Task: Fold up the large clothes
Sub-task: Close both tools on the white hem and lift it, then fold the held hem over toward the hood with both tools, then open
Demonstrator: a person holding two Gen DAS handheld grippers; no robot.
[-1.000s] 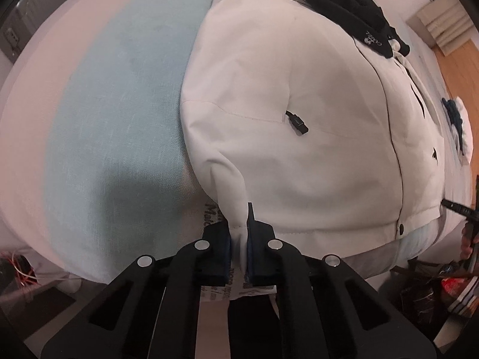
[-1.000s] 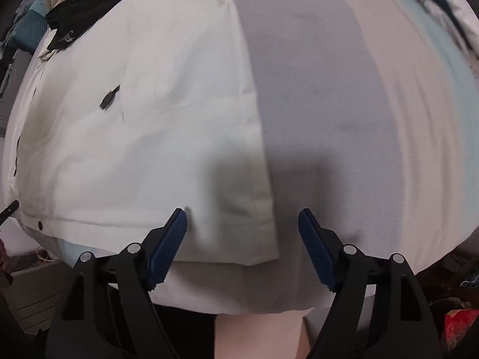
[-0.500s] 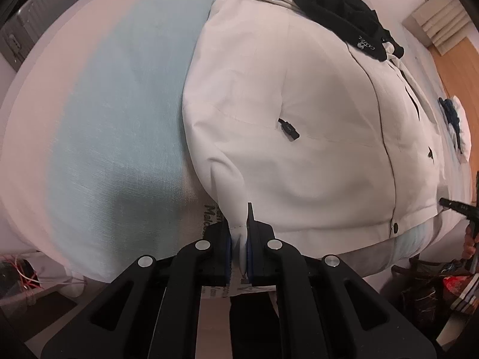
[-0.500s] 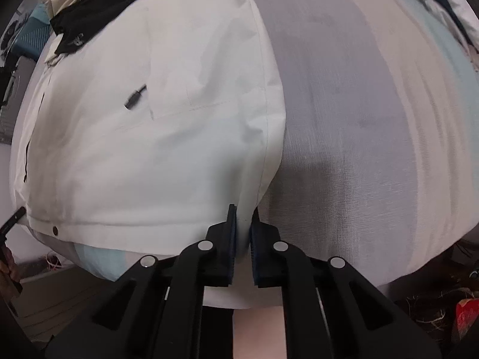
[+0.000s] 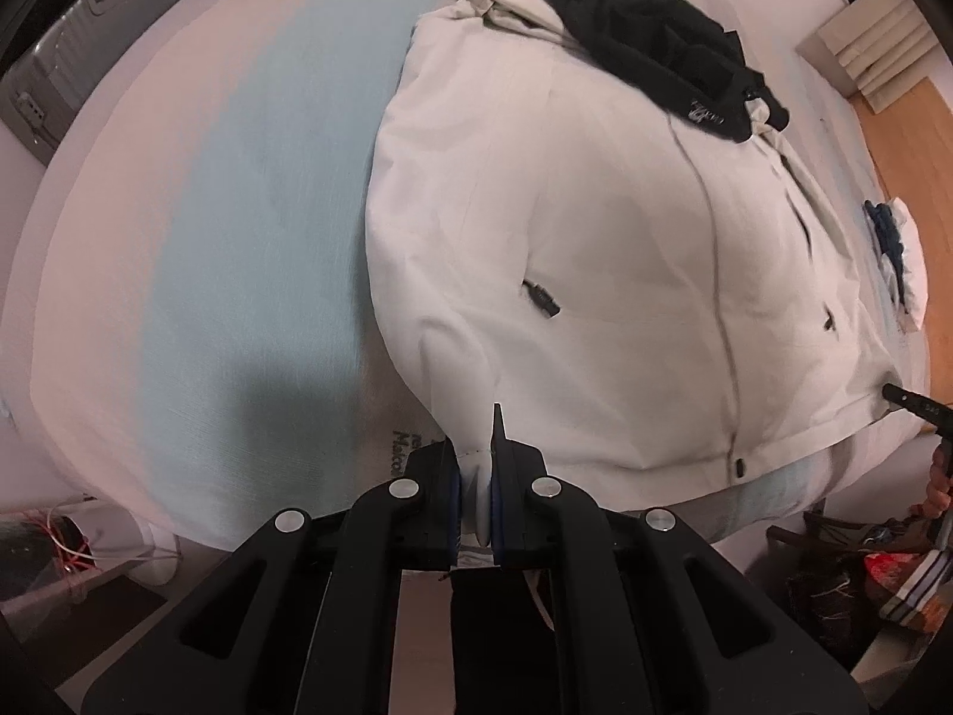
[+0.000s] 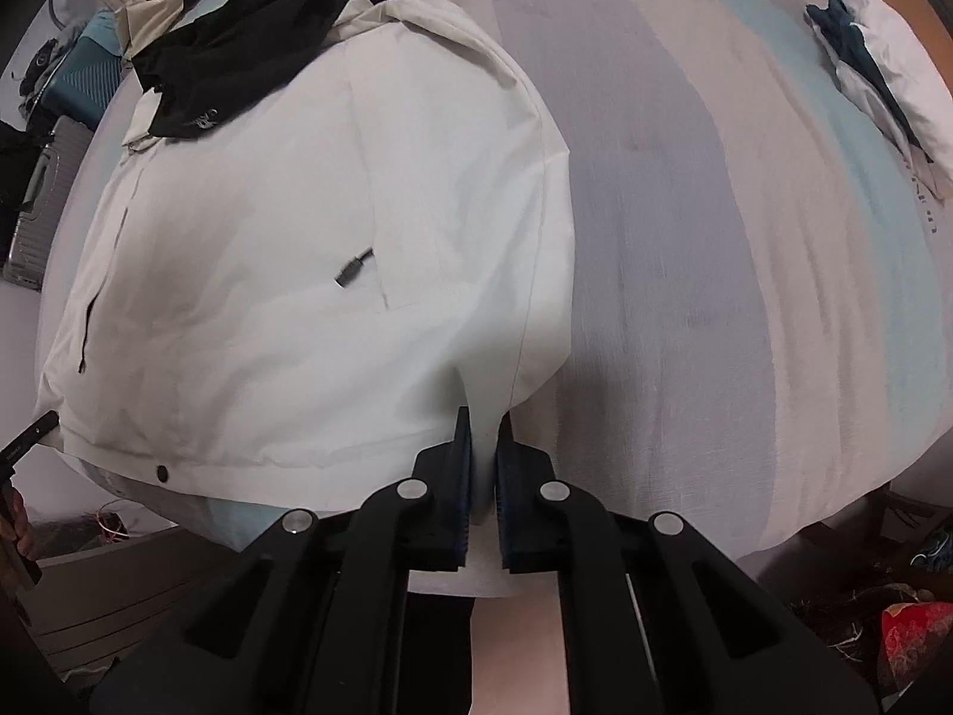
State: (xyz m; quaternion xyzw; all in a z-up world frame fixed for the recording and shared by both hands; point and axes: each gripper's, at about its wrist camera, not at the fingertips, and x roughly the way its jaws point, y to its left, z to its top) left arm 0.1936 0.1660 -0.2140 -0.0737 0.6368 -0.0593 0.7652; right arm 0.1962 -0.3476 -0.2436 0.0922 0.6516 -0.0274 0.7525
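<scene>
A large white jacket point(image 5: 595, 250) with a black hood lining point(image 5: 643, 42) lies spread on a striped bed; it also shows in the right wrist view point(image 6: 286, 274). My left gripper point(image 5: 475, 476) is shut on the jacket's bottom left hem corner, which is pulled up into a peak. My right gripper point(image 6: 483, 465) is shut on the bottom right hem corner, also lifted. The other gripper's tip shows at the far hem in each view, in the left wrist view point(image 5: 911, 402) and in the right wrist view point(image 6: 27, 435).
The bed point(image 6: 744, 238) has pale blue, grey and white stripes. A small pile of white and dark blue clothes point(image 6: 875, 53) lies at its right. A grey suitcase point(image 5: 65, 65) stands beyond the bed's left side. Clutter lies on the floor point(image 6: 911, 637) near the bed's edge.
My right gripper went from open around the hem corner to shut on it. Both grippers have lifted their corners and the jacket's lower part rises.
</scene>
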